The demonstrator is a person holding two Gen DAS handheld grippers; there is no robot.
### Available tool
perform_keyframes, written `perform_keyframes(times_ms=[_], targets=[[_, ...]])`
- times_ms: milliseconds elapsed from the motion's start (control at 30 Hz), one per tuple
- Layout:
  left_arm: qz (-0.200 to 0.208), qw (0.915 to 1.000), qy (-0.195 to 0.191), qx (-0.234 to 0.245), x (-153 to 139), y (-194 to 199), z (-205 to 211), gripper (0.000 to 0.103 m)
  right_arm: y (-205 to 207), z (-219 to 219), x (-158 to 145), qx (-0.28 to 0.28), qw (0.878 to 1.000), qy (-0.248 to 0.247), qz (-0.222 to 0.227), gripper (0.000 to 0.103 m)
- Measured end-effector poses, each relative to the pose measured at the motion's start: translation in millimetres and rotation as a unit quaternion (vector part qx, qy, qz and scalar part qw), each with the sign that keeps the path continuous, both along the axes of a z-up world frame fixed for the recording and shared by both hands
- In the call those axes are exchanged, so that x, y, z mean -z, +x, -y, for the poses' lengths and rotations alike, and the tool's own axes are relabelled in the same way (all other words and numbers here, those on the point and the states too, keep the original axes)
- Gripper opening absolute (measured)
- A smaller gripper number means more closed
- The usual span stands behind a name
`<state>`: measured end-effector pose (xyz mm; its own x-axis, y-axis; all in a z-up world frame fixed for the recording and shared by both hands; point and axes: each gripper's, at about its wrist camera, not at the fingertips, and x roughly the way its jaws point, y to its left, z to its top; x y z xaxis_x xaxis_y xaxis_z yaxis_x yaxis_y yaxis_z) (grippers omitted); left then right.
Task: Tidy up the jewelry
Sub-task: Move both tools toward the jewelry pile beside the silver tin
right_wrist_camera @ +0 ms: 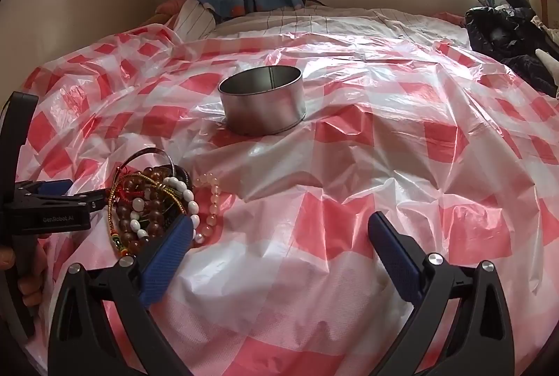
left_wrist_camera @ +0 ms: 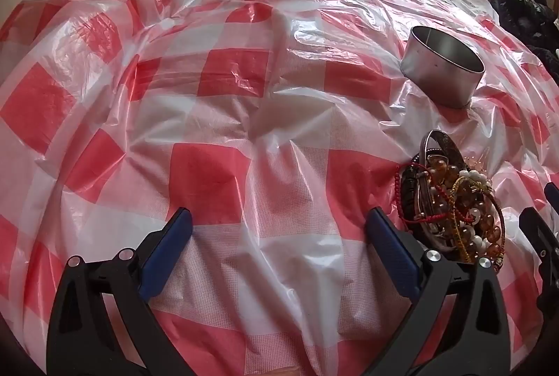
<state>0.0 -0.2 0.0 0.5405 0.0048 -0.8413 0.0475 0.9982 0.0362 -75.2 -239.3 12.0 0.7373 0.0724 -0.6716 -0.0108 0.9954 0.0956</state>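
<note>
Two tools flank a single heap of jewelry, and that heap's bearing from each is what the next reach turns on. Largest in view is the bed [right_wrist_camera: 349,23], draped in a red-and-white checked plastic sheet [right_wrist_camera: 349,173] that lies crumpled and slack. On the sheet, farther off, stands a round metal tin [right_wrist_camera: 265,107], open-topped and upright, apparently empty though its floor is not visible. Nearer, the pile of bracelets [right_wrist_camera: 153,197] lies between the two tools: amber and white bead strings, a red cord, a metal bangle [left_wrist_camera: 436,145], all tangled, with one pale bead bracelet [right_wrist_camera: 209,201] trailing off its edge toward the tin. The left tool [left_wrist_camera: 279,222] has its jaws wide apart and holding nothing, with the pile off to its right, just beside its right finger. The right tool [right_wrist_camera: 279,225] also stands spread and empty, the pile to its left and touching or nearly touching its left finger. Both sit about equally near; the tin lies ahead of the right tool, so that side looks better placed to carry a piece forward.
</note>
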Motion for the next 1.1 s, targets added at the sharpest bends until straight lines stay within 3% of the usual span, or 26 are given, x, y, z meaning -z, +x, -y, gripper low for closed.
perform_keyframes(times_ms=[900, 1000, 1100], targets=[[-0.001, 1.0000, -0.001, 0.000, -1, 0, -1, 0.096, 4, -2, 4, 0.005, 1.000, -0.012, -0.013, 0.096], [0.019, 0.9996, 0.019, -0.005, -5, -4, -3, 0.096, -1, 2, -3, -0.003, 1.000, 0.008, 0.007, 0.096], [0.049, 0.9984, 0.027, 0.005, -16, -9, -3, 0.096, -9, 4, -11, -0.051, 0.996, 0.063, 0.038, 0.096]])
